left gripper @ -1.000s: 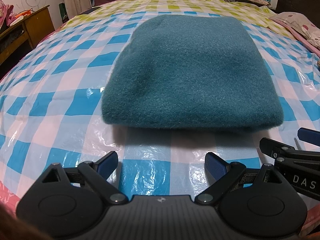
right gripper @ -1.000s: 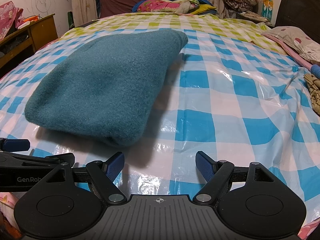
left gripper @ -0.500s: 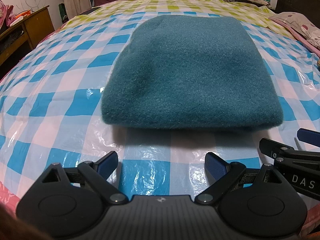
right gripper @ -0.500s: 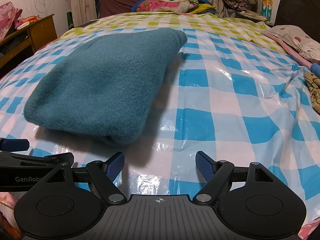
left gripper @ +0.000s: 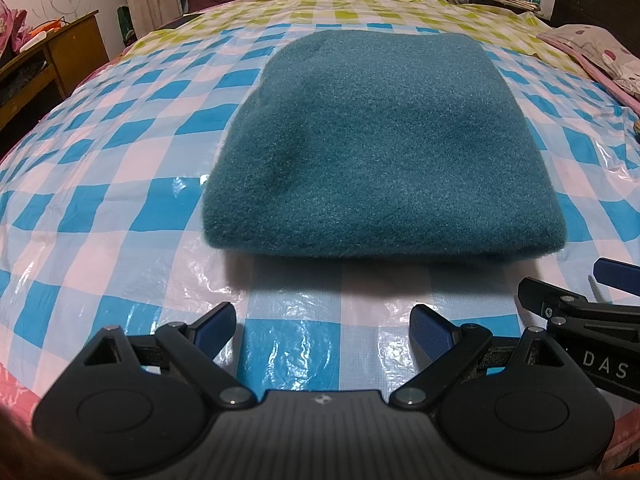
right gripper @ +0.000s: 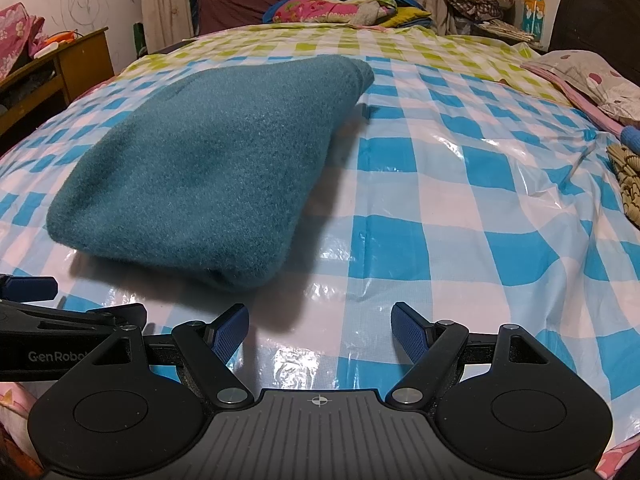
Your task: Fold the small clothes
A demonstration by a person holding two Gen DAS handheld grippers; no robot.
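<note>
A teal fleece garment (left gripper: 380, 144) lies folded into a thick rectangle on the blue-and-white checked plastic sheet (left gripper: 100, 208). My left gripper (left gripper: 322, 326) is open and empty, just short of the garment's near edge. My right gripper (right gripper: 320, 328) is open and empty, near the garment's (right gripper: 208, 176) near right corner. Each gripper shows at the edge of the other's view: the right gripper (left gripper: 580, 300) and the left gripper (right gripper: 52, 320).
The sheet covers a bed (right gripper: 440, 200). A pile of bright bedding (right gripper: 340, 8) lies at the far end. A wooden desk (right gripper: 48, 76) stands at the left. A pillow (right gripper: 592, 80) and patterned cloth (right gripper: 628, 176) lie at the right edge.
</note>
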